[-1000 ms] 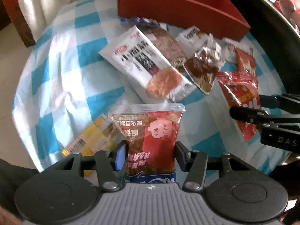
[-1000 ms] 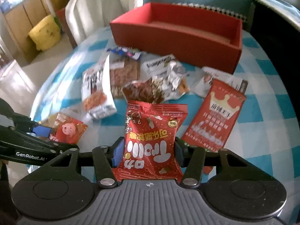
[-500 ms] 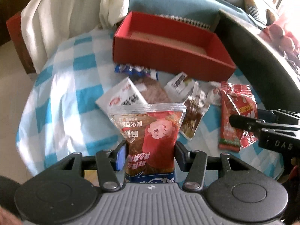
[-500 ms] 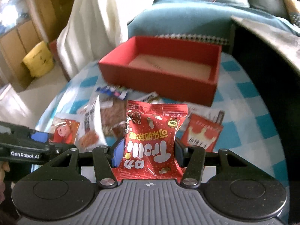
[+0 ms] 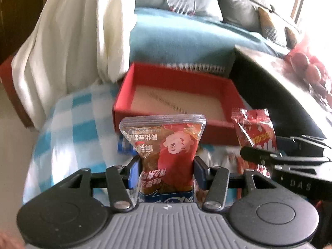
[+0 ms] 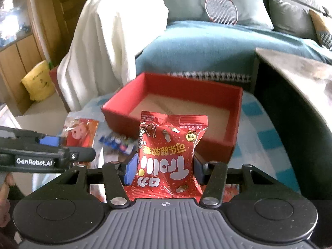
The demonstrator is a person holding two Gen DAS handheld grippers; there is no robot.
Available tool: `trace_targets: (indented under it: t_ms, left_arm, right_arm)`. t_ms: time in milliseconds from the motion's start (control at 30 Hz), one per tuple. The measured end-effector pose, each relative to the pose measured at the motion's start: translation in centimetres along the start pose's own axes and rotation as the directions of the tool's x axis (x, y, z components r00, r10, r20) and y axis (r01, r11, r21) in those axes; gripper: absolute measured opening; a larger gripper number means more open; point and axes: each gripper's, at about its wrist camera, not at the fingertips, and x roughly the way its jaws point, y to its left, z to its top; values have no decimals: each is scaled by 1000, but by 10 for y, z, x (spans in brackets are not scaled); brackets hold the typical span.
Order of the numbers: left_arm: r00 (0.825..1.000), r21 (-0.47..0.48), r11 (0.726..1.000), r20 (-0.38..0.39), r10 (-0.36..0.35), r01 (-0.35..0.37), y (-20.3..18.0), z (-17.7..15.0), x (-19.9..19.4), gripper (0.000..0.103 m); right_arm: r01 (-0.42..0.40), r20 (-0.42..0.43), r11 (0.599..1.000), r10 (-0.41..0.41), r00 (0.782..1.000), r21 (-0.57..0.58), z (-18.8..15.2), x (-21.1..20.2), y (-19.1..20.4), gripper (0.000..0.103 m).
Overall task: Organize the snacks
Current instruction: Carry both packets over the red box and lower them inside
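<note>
My left gripper is shut on a clear snack packet with a red cartoon face, held upright above the table. My right gripper is shut on a red candy packet with white lettering. An open red box with a tan floor stands just beyond both packets, with nothing seen inside. In the left wrist view the right gripper and its red packet show at the right. In the right wrist view the left gripper's packet shows at the left.
A blue-and-white checked cloth covers the round table. A few loose snacks lie blurred below the grippers. A dark cabinet stands at the right. A white draped cloth and a blue sofa stand behind the box.
Both grippers have risen with their packets and tipped up toward the red box. The box now fills the middle of each view, and the loose snacks have dropped mostly out of sight.
</note>
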Motion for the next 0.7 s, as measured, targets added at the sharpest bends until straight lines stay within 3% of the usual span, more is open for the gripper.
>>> trace_targets:
  t_ms: [367, 700]
  left_arm:
    - [996, 39, 999, 82, 26, -29, -9, 64, 32, 46]
    - [991, 62, 996, 120, 55, -62, -17, 106, 72, 46]
  right_arm:
    - [43, 45, 999, -43, 998, 8, 53, 34, -22, 61]
    - [71, 30, 997, -72, 997, 14, 77, 69, -36, 61]
